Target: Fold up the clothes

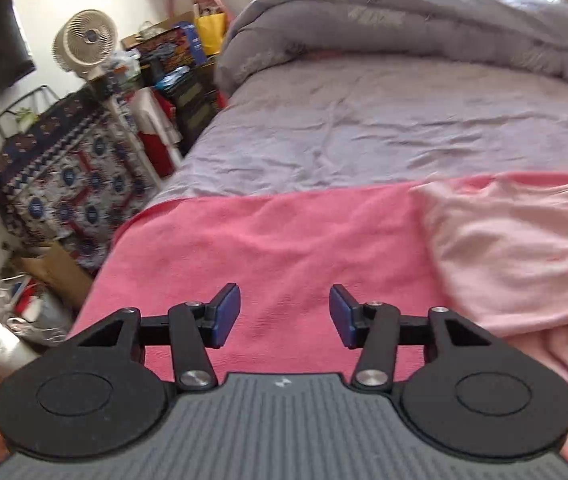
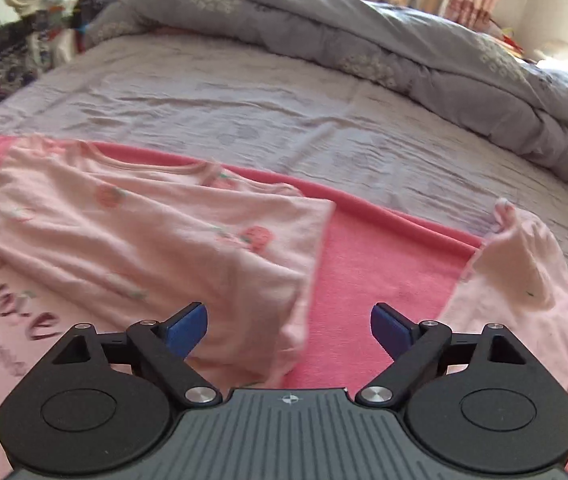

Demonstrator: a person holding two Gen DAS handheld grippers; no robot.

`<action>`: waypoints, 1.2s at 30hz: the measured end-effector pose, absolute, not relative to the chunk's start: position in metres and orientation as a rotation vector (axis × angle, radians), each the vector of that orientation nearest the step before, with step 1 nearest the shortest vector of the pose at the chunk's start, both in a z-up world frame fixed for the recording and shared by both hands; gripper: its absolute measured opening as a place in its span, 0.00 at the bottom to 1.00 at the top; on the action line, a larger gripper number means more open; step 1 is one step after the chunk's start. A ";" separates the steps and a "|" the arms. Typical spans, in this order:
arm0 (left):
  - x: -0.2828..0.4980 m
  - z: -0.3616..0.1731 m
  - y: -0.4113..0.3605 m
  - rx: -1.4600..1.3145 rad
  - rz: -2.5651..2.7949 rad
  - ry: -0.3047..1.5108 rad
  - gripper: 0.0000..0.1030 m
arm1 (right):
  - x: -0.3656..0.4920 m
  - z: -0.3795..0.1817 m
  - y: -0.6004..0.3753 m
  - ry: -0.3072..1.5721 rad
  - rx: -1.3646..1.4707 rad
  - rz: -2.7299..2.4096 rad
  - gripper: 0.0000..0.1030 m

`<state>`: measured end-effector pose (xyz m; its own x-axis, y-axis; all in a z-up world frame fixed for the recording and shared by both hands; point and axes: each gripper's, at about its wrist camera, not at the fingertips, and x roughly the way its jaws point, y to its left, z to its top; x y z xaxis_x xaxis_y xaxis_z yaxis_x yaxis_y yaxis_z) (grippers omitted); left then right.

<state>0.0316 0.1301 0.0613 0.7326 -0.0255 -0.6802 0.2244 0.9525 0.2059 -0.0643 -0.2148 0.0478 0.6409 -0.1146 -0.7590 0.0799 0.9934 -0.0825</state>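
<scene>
**Mia:** Where is the shirt?

**Ben:** The light pink shirt [image 2: 135, 232] lies flat on a bright pink towel [image 2: 384, 264]. The towel is spread on the bed, over a grey sheet [image 2: 263, 112]. The shirt has little red strawberries on it. Its neck hole is on the far side.

**Mia:** Is there more to fold?

**Ben:** Yes. A second light pink piece of clothing [image 2: 524, 276] lies on the right edge of the towel. It is bunched up a bit. A strip of bare towel lies between the two.

**Mia:** What does the right gripper [image 2: 288, 326] do?

**Ben:** It hangs above the near side of the shirt and the towel. Its two blue fingers [image 2: 185, 330] are spread wide. They hold nothing.

**Mia:** And the left gripper [image 1: 285, 314]?

**Ben:** It is over bare towel, to the left of the shirt. Its blue fingers [image 1: 225, 316] are spread wide too, with nothing in them.

**Mia:** What else is there?

**Ben:** A big grey quilt [image 1: 424, 24] is heaped at the far side of the bed. A white fan [image 1: 85, 40] stands by the wall, left of the bed.
</scene>
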 end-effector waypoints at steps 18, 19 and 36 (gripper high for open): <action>-0.145 0.023 0.106 0.796 -0.131 0.910 0.69 | -0.254 0.048 -0.154 1.280 -0.120 0.147 0.90; -0.150 0.035 0.105 0.747 -0.159 0.877 0.69 | -0.255 0.057 -0.155 1.230 -0.130 0.157 0.90; -0.079 0.011 0.031 0.487 -0.182 1.315 0.91 | -0.220 0.017 -0.170 1.311 -0.111 0.151 1.00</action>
